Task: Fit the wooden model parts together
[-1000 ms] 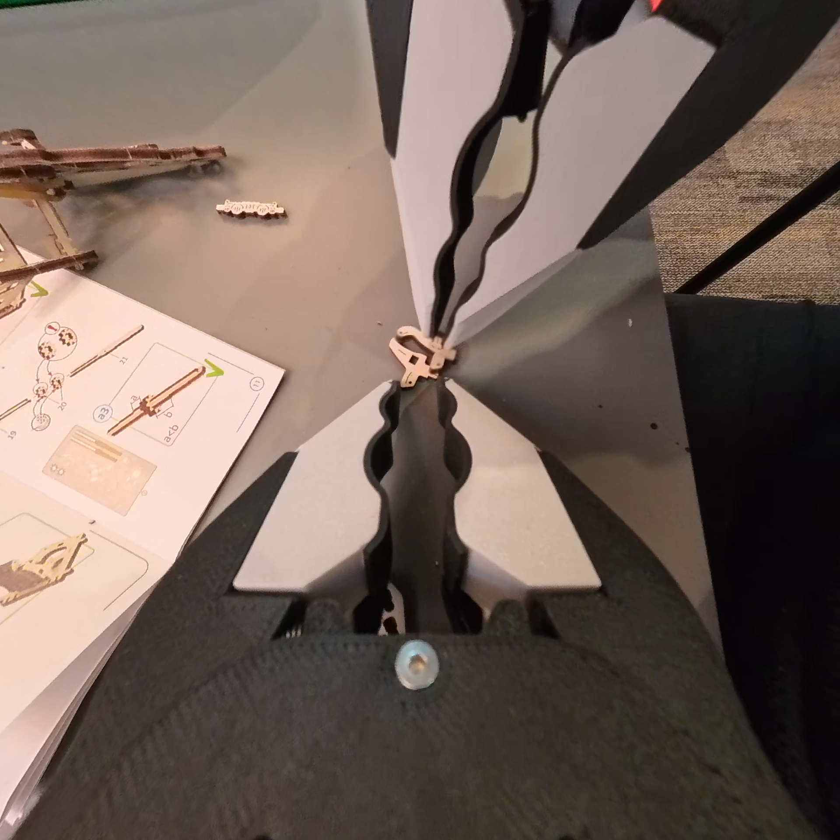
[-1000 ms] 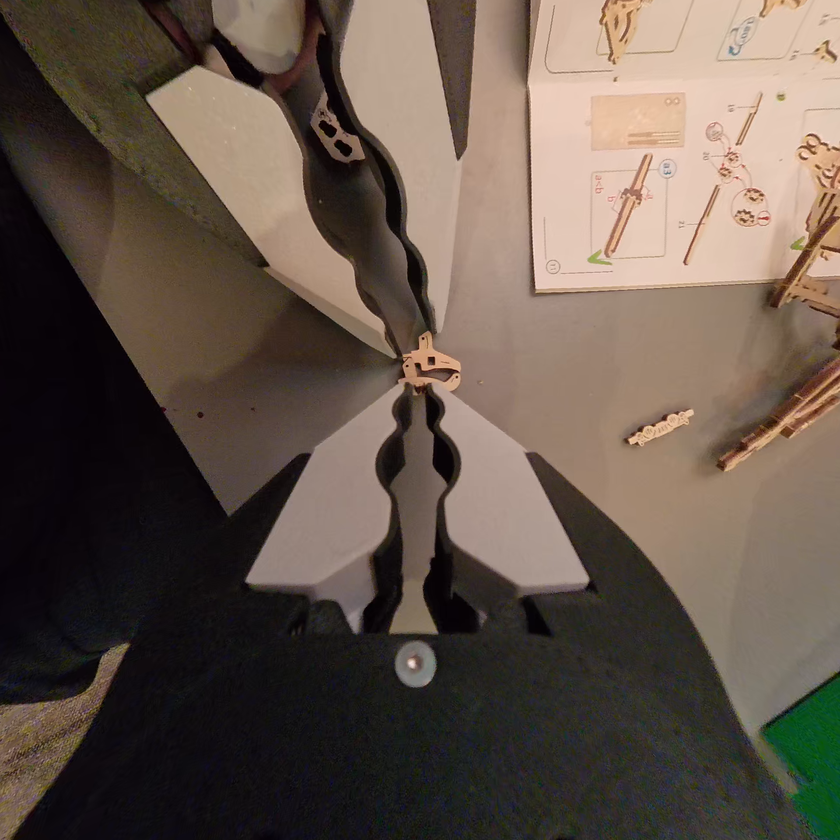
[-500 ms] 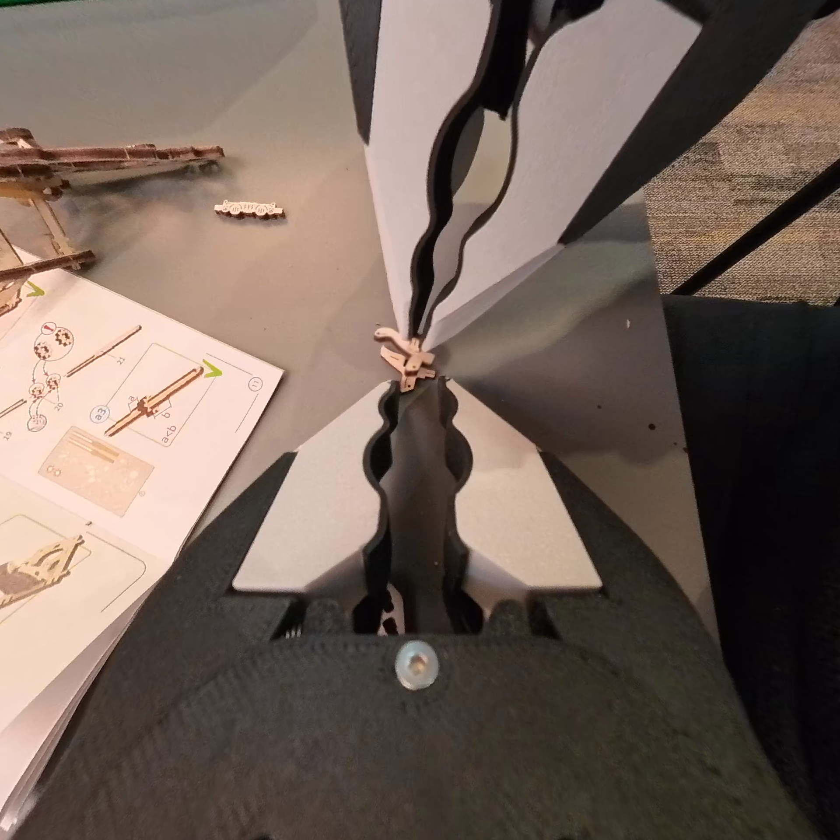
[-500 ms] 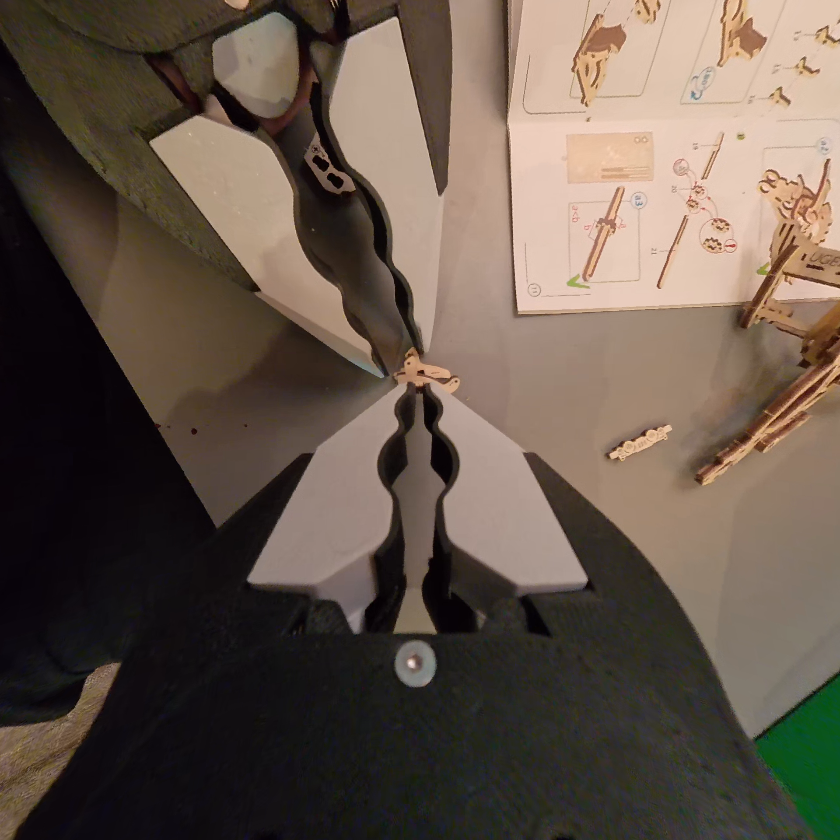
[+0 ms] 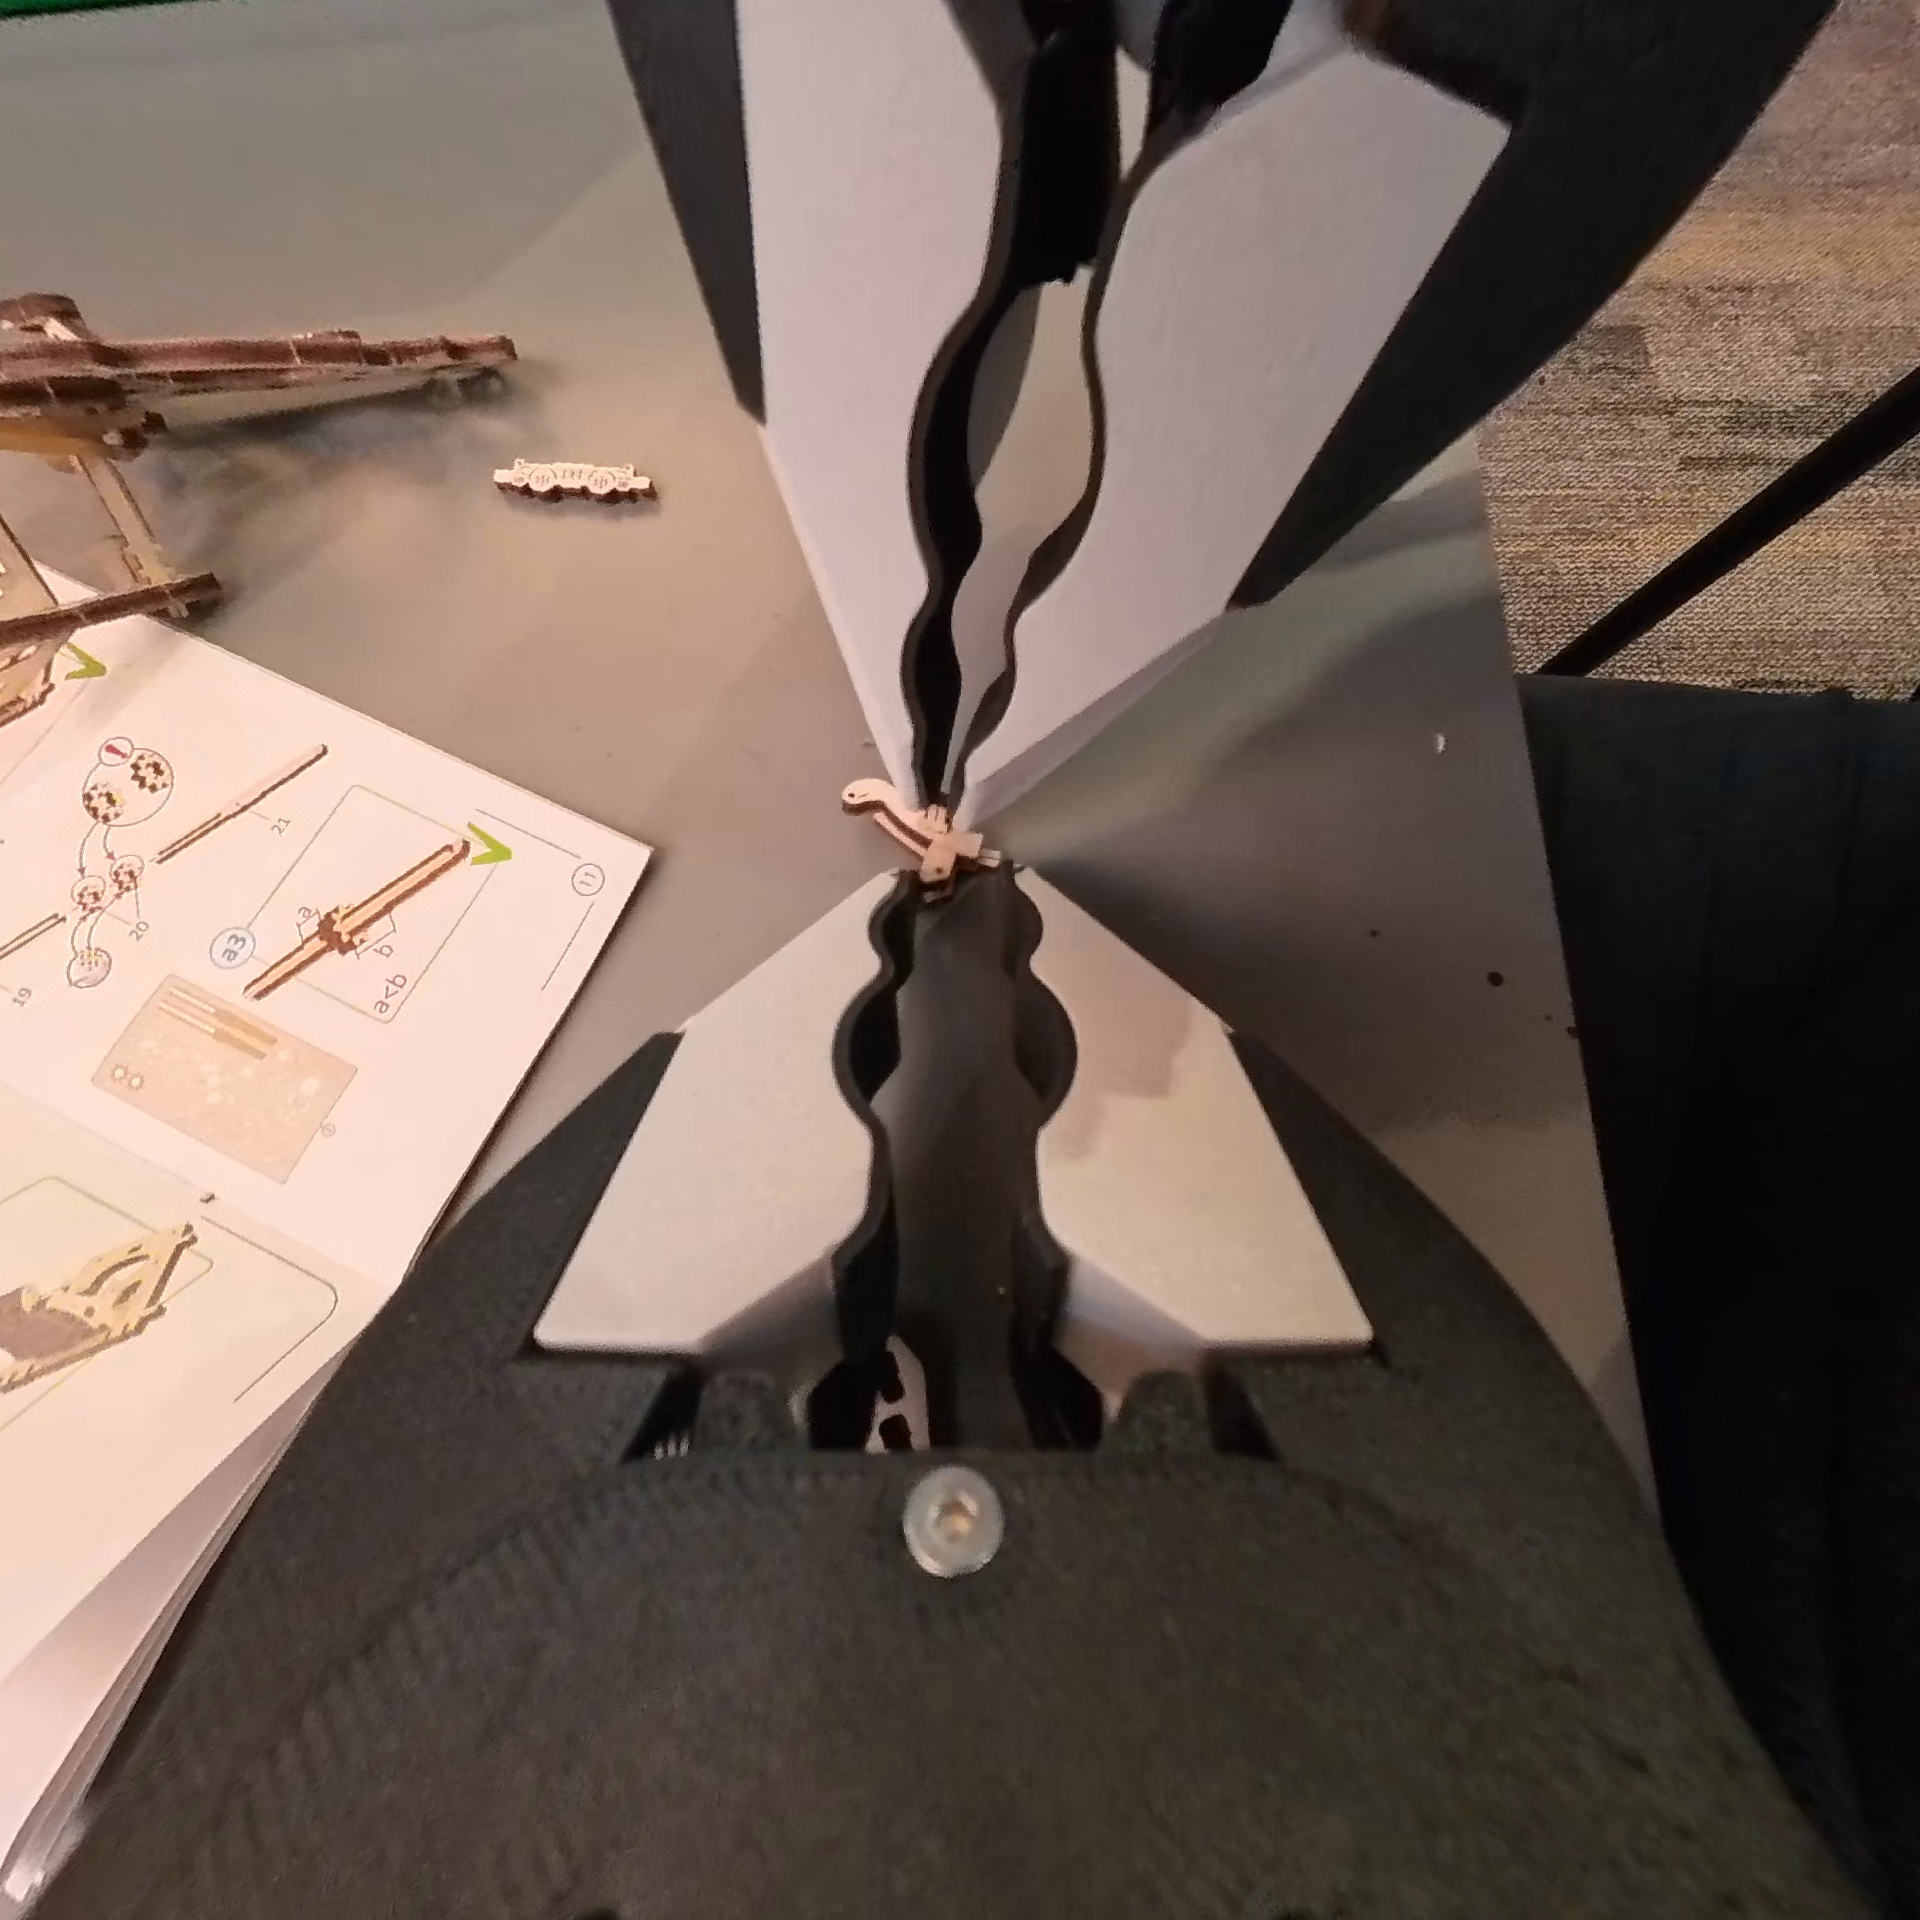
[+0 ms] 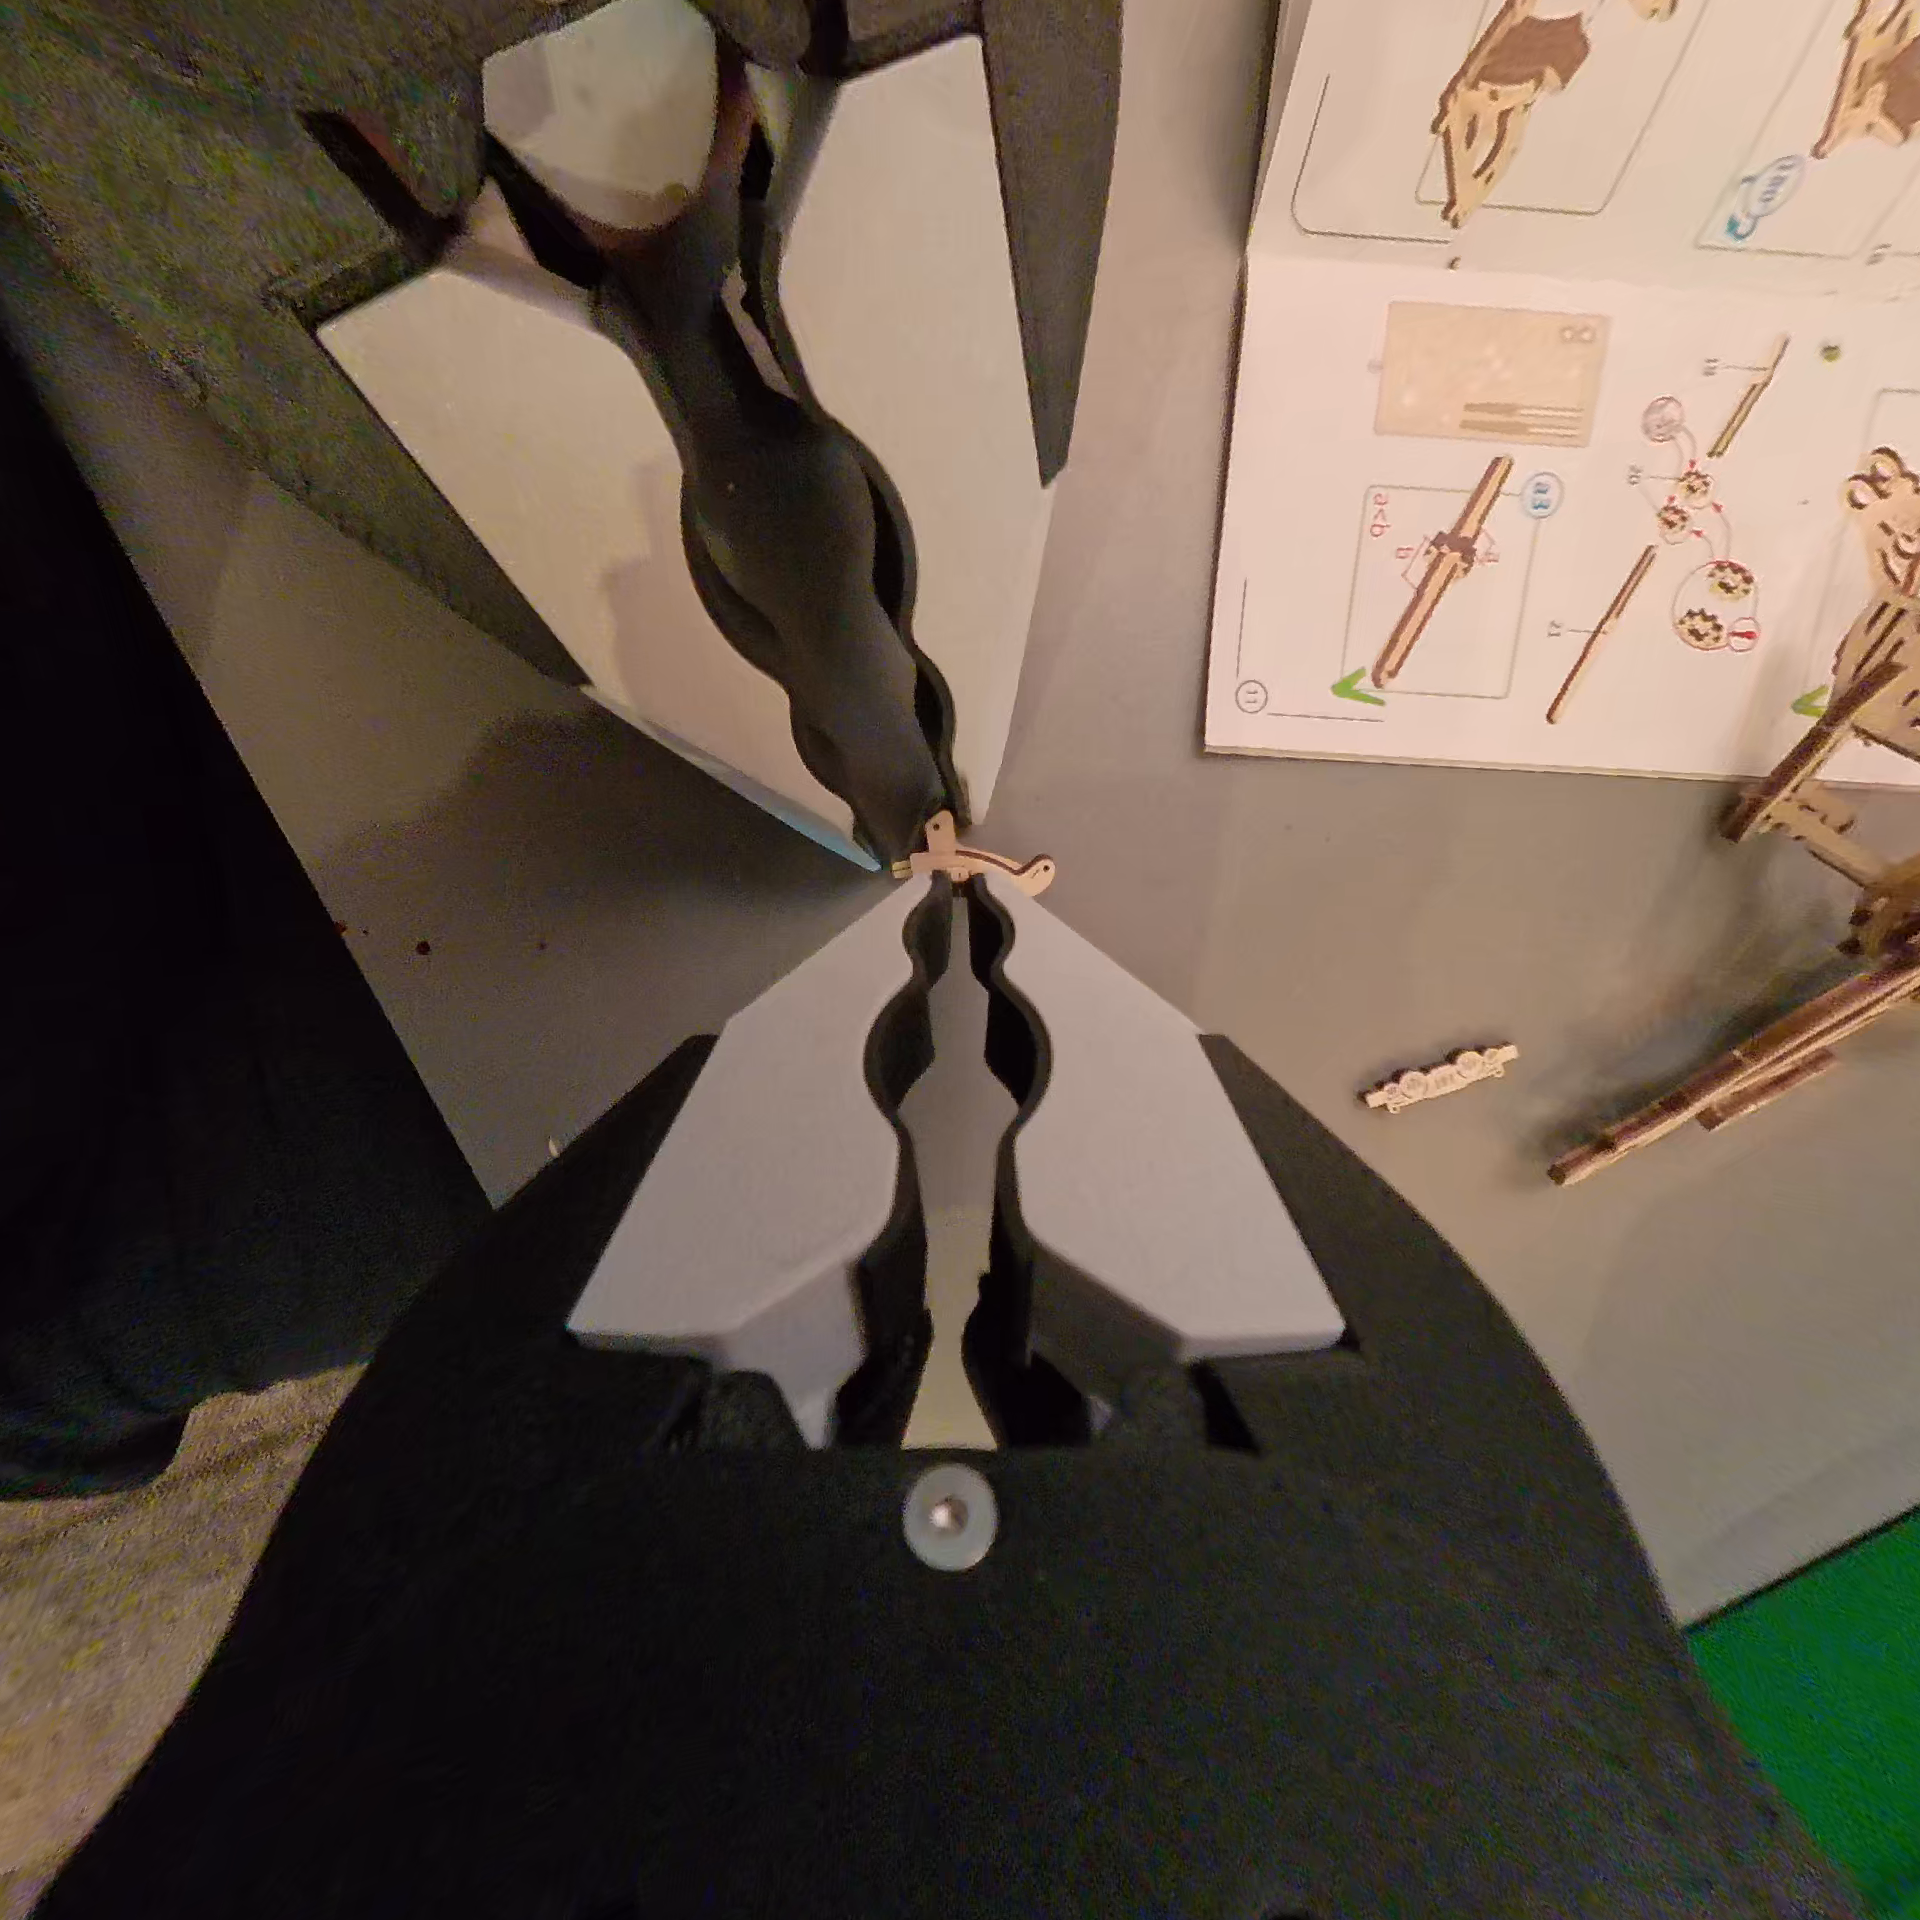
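Observation:
Both grippers meet tip to tip above the grey table. My left gripper is shut on a small wooden cross-shaped part. My right gripper is shut on a thin curved wooden part with a hooked end. The two parts touch and appear slotted together between the tips. In the left wrist view the right gripper comes down from above, with the hooked part sticking out left. In the right wrist view the left gripper comes in from the upper left.
A loose small wooden strip lies on the table beside a partly built wooden model. An open instruction booklet lies nearby. The table edge and carpet are close by, and a green mat lies at the corner.
Both grippers have stayed shut and tip to tip. The held parts have turned, so the hooked part now lies flatter and edge-on. The views have shifted slightly over the table.

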Motion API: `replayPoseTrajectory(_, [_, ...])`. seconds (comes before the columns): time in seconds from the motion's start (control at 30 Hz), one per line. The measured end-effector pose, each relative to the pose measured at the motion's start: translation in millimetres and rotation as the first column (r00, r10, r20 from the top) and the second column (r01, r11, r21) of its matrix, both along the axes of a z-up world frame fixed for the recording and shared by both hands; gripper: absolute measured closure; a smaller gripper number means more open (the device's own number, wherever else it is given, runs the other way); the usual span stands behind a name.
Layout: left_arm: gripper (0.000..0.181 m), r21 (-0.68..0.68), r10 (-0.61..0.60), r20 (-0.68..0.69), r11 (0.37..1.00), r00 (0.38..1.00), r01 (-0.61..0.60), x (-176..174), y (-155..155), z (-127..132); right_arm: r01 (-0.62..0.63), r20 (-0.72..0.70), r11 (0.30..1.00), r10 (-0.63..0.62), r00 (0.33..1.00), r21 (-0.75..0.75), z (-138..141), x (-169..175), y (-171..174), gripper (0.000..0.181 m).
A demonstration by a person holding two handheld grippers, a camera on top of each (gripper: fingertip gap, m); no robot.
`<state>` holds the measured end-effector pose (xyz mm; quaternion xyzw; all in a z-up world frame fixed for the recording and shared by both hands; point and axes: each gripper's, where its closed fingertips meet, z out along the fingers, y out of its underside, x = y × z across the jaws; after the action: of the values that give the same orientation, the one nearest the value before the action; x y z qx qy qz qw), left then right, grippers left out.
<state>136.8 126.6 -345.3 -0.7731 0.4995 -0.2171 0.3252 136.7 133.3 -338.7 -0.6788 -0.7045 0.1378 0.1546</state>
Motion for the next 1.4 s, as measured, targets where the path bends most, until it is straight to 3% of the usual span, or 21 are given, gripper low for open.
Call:
replayPoseTrajectory(0.03, [0.168, 0.001, 0.000, -0.001, 1.000, 1.000, 0.000, 0.0, -0.1, 0.0, -0.012, 0.016, 1.000, 0.012, 1.000, 0.005, -0.2, -0.3, 0.0, 0.181])
replayPoseTrajectory(0.27, [0.165, -0.014, -0.014, 0.020, 1.000, 1.000, 0.015, -7.2, -6.9, 5.7, -0.053, 0.110, 0.998, 0.055, 0.992, -0.017, -0.9, -0.4, 0.4, 0.181])
replayPoseTrajectory(0.4, [0.160, 0.025, -0.093, 0.065, 0.996, 0.994, 0.091, -7.2, -21.7, 20.0, -0.059, 0.125, 0.998, 0.062, 0.990, -0.022, -1.0, -1.1, 0.9, 0.181])
replayPoseTrajectory(0.57, [0.151, 0.111, -0.150, -0.033, 0.982, 0.988, 0.153, -10.6, -32.0, 8.8, -0.069, 0.166, 0.997, 0.071, 0.984, -0.017, -1.2, -0.9, 0.9, 0.181])
replayPoseTrajectory(0.83, [0.144, 0.228, -0.121, -0.073, 0.964, 0.990, 0.134, 2.7, -21.3, 5.0, -0.085, 0.166, 0.996, 0.087, 0.982, -0.020, -1.3, -2.2, 1.0, 0.181])
replayPoseTrajectory(1.17, [0.150, 0.252, -0.050, -0.080, 0.965, 0.996, 0.068, 2.2, -8.4, 3.9, -0.085, 0.155, 0.996, 0.089, 0.984, -0.029, -1.2, -3.2, 1.0, 0.180])
replayPoseTrajectory(1.4, [0.171, 0.317, 0.037, -0.119, 0.948, 0.992, 0.002, -3.1, 1.5, 1.7, -0.084, 0.190, 0.995, 0.092, 0.978, -0.050, -1.2, -5.8, 1.1, 0.180])
